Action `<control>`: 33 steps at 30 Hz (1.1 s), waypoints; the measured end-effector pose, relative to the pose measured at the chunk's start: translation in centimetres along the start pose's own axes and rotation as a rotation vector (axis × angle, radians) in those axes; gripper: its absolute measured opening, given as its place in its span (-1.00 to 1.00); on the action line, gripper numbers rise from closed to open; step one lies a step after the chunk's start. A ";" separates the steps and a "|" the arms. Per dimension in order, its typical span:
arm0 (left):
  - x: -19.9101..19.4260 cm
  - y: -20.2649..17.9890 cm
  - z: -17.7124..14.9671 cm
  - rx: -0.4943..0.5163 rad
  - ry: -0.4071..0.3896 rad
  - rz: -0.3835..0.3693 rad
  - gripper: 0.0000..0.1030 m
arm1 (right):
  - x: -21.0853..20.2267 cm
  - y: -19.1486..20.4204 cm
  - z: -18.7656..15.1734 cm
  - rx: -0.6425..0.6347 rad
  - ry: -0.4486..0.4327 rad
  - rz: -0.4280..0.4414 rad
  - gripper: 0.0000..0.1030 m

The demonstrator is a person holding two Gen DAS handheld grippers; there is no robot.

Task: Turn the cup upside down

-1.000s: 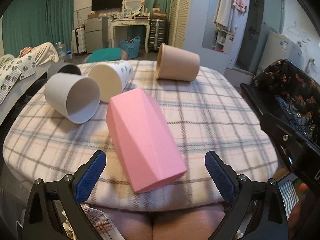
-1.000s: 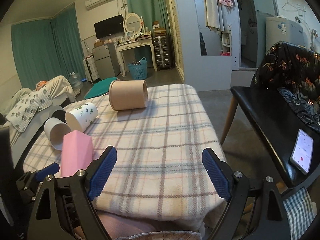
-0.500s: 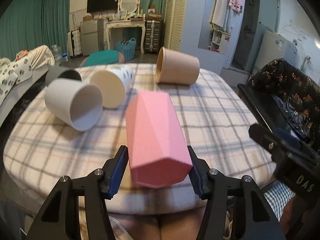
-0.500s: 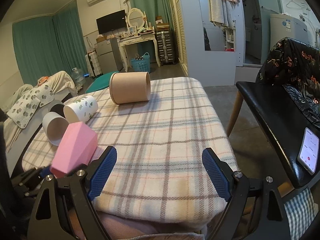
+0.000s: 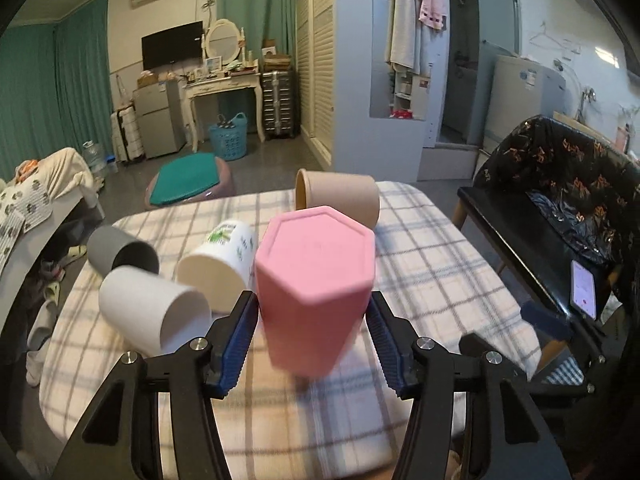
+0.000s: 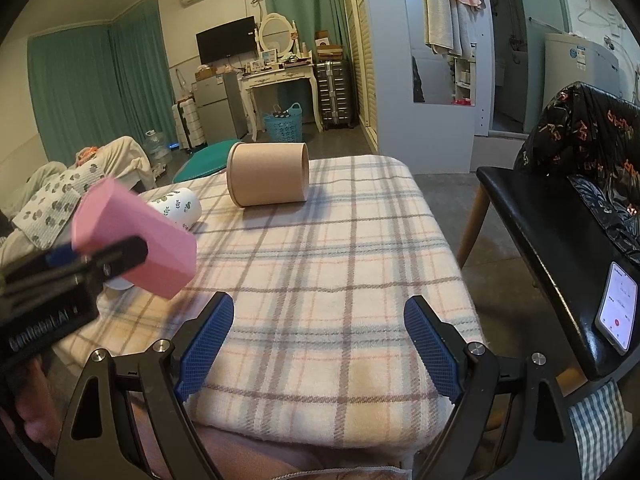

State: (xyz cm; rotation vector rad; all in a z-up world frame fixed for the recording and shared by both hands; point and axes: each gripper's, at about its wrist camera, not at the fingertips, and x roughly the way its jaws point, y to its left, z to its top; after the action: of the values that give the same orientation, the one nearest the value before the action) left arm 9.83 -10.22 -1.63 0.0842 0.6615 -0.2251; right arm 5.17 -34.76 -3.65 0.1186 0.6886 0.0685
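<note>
Partly legible white lettering on the left tool's black body, seen from the right wrist view (blurred, not readable with certainty). Red-and-white screen on a phone (image 6: 617,311) lying on the black chair (image 6: 560,248), text too small to read. Pink cup (image 5: 315,287): matte, faceted, hexagonal closed base tipped toward the left camera, held clear above the plaid-covered bench (image 6: 328,264). Left tool (image 5: 311,338) clamped on its sides, blue pads (image 5: 239,340) pressed against it. Right tool (image 6: 318,346) spread wide, holding nothing, low over the bench's near edge. Tan cup (image 6: 267,173), leaf-print cup (image 5: 218,262), white cup (image 5: 154,312) and grey cup (image 5: 122,250) lying on their sides behind.
</note>
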 end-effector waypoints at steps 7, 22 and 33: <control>1.7 0.2 0.8 -0.012 0.007 -0.009 0.10 | 0.7 -0.2 0.1 0.003 0.011 -0.004 0.69; 6.3 -0.1 2.8 -0.049 0.027 -0.053 0.10 | 2.3 -0.3 0.6 -0.009 0.021 -0.029 0.69; 7.7 -0.1 1.7 -0.048 0.071 -0.050 0.11 | 3.4 0.3 0.7 -0.024 0.044 -0.027 0.69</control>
State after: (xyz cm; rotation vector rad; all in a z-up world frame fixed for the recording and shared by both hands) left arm 16.76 -12.01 -5.05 0.0300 0.7398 -0.2550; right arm 8.19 -34.20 -5.24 0.0845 0.7328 0.0538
